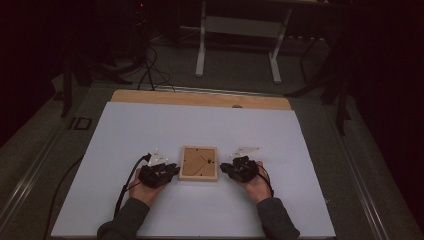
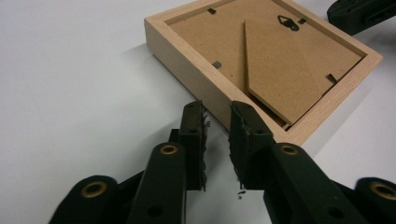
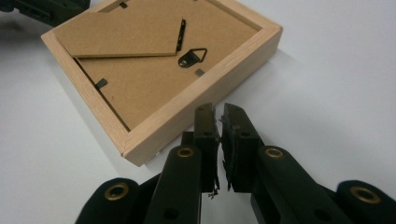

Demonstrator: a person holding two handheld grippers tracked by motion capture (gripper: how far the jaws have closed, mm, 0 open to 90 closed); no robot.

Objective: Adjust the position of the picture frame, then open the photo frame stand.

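Two claws flank one wooden picture frame [image 1: 199,163] lying face down on the white table [image 1: 150,130], roughly mid-table toward the person's edge. Frame back is up: brown backing board [image 2: 280,56], folded easel stand [image 3: 121,39], black hanger loop [image 3: 192,57], small metal tabs along the inner rim. Left claw [image 1: 172,169] sits just beside the frame's left edge, held in the left hand [image 1: 145,190]; in the left gripper view its tips [image 2: 217,116] are at the frame's near side wall, jaws a small gap apart, nothing between them, pads not pressing on wood. Right claw [image 1: 223,167] sits just beside the frame's right edge, in the right hand [image 1: 256,185]; in the right gripper view the tips [image 3: 218,116] are close to the frame's side, near a corner, jaws parted by only a narrow slit, nothing pinched. Whether either tip actually touches the frame I can't tell. Both claws rest low over the table, cables [image 1: 131,175] trailing back toward the person.
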